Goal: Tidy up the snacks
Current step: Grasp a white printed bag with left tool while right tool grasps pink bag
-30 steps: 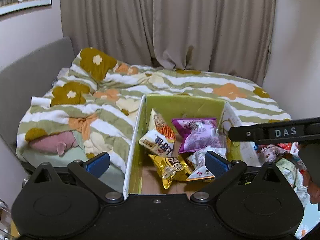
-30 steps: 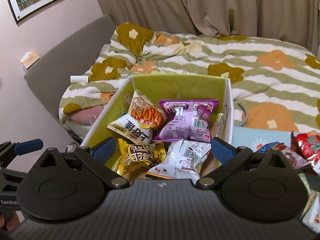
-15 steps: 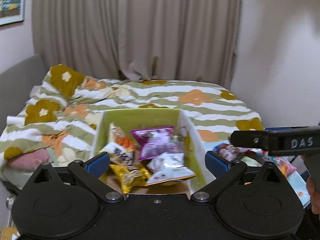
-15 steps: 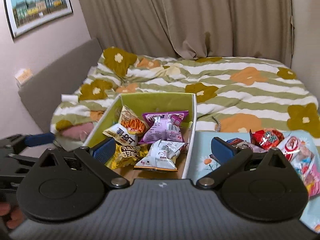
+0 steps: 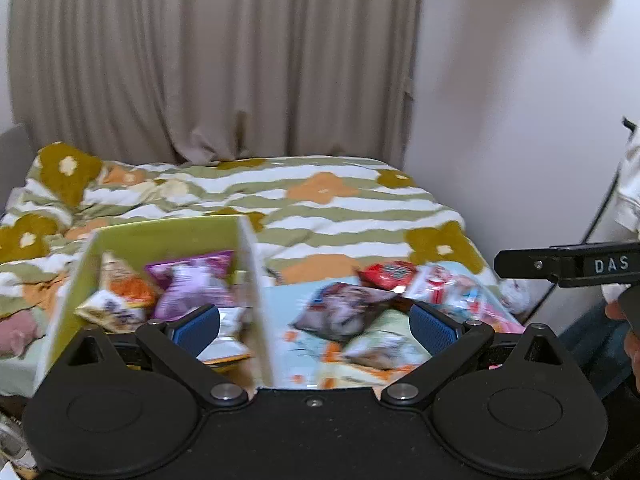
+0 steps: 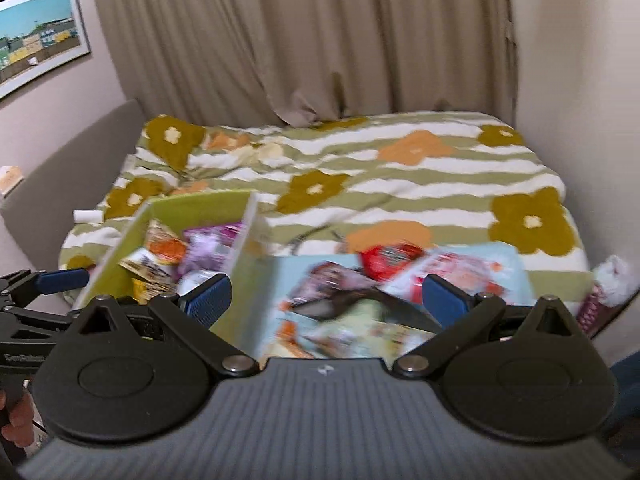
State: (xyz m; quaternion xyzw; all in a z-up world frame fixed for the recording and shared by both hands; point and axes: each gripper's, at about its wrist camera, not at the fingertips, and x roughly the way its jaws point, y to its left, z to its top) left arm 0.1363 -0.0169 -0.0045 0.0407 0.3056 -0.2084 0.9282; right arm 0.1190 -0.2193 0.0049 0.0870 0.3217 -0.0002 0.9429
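A: Status? Left gripper [image 5: 314, 322] and right gripper [image 6: 324, 294], black frames with blue pads, both spread wide, holding nothing.

B: Targets?

A: Loose foil snack packets [image 5: 346, 316] piled on the pale blue printed sheet [image 6: 504, 258] on the striped floral quilt [image 6: 400, 184], just right of the lime-green cardboard box [image 5: 160, 236]. Box already holds several packets.

B: Handling?

A: Likely light, puffy, slick, crushable. I'd pinch a crimped edge seam, not the belly. Frames are motion-blurred; labels unreadable.
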